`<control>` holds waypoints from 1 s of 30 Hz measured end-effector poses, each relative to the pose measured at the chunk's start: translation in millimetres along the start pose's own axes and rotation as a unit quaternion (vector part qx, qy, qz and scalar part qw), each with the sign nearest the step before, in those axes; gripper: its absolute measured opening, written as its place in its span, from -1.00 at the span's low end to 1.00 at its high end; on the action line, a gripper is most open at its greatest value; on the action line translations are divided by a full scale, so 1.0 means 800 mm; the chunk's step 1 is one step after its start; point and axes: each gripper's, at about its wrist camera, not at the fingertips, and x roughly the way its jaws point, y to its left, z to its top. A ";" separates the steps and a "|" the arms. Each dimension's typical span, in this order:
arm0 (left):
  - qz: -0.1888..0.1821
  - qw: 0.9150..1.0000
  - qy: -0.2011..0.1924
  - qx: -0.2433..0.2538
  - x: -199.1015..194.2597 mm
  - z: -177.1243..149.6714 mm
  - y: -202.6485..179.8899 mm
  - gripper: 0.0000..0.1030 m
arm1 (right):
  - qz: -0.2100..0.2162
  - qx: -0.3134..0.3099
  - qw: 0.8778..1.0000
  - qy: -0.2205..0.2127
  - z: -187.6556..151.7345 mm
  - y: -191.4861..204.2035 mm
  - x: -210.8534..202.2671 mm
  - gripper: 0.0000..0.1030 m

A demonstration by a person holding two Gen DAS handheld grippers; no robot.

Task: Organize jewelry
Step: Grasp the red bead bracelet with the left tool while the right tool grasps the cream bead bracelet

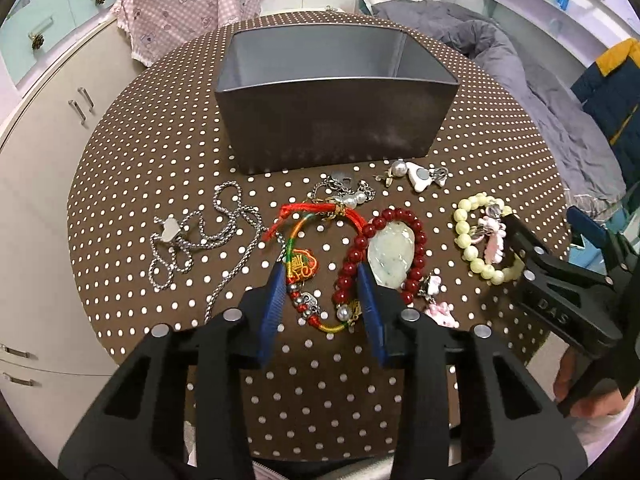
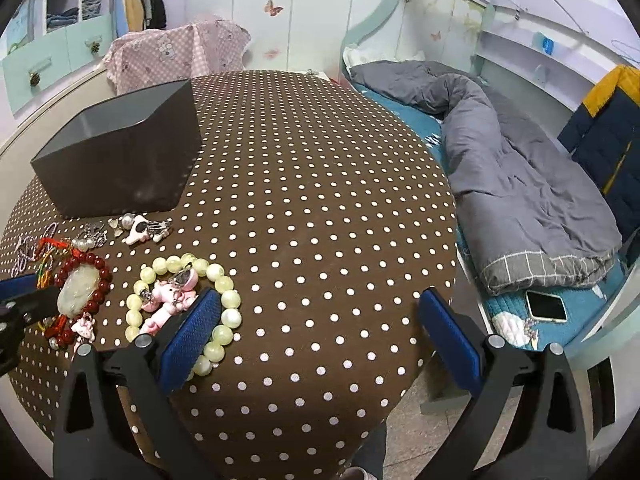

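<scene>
Jewelry lies on a brown polka-dot table in front of an empty grey box (image 1: 328, 92). My left gripper (image 1: 322, 276) is open, its blue fingers straddling a red and multicolour cord bracelet (image 1: 304, 264). Beside it lies a red bead bracelet (image 1: 416, 240) around a pale jade pendant (image 1: 390, 254). A silver chain (image 1: 208, 232) lies to the left. A pale green bead bracelet (image 2: 218, 308) with pink charms (image 2: 168, 300) lies to the right. My right gripper (image 2: 320, 300) is open wide, its left finger over that bracelet's edge. The box (image 2: 116, 152) also shows in the right wrist view.
Small pearl and white charms (image 1: 416, 174) and a pearl chain piece (image 1: 348, 192) lie just before the box. A bed with a grey duvet (image 2: 516, 176) and a phone (image 2: 546, 306) is right of the table. White cabinets (image 1: 48, 128) stand left.
</scene>
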 end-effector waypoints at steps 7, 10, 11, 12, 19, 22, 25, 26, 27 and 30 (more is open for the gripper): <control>0.019 1.000 -0.002 0.011 0.003 -0.002 -0.008 -0.55 | 0.051 -0.038 0.998 -0.013 0.004 0.019 -0.006 -0.70; 0.020 1.000 -0.002 0.009 0.002 -0.002 -0.006 -0.62 | 0.058 -0.039 0.997 -0.012 0.007 0.024 -0.007 -0.82; 0.018 1.000 -0.002 0.007 0.002 -0.001 -0.002 -0.62 | 0.062 -0.036 0.997 -0.011 0.007 0.024 -0.007 -0.83; 0.016 1.000 -0.003 0.004 -0.001 -0.001 0.000 -0.63 | 0.065 -0.032 0.997 -0.010 0.007 0.023 -0.007 -0.83; -0.008 1.000 -0.026 -0.003 -0.023 0.001 0.011 -0.63 | 0.063 -0.017 0.998 -0.024 0.015 0.011 -0.019 -0.83; -0.020 0.999 -0.028 -0.006 -0.027 0.000 0.013 -0.63 | 0.063 -0.018 0.997 -0.032 0.020 0.014 -0.026 -0.83; -0.024 0.999 -0.025 -0.011 -0.024 0.000 0.018 -0.63 | 0.063 -0.020 0.997 -0.033 0.020 0.017 -0.028 -0.84; -0.024 0.999 -0.022 -0.013 -0.021 -0.001 0.019 -0.63 | 0.063 -0.020 0.997 -0.032 0.020 0.017 -0.028 -0.84; -0.024 0.999 -0.019 -0.016 -0.019 -0.002 0.021 -0.63 | 0.064 -0.020 0.997 -0.031 0.018 0.016 -0.027 -0.84; -0.024 0.999 -0.022 -0.012 -0.021 -0.004 0.024 -0.60 | 0.066 -0.020 0.997 -0.026 0.016 0.017 -0.025 -0.83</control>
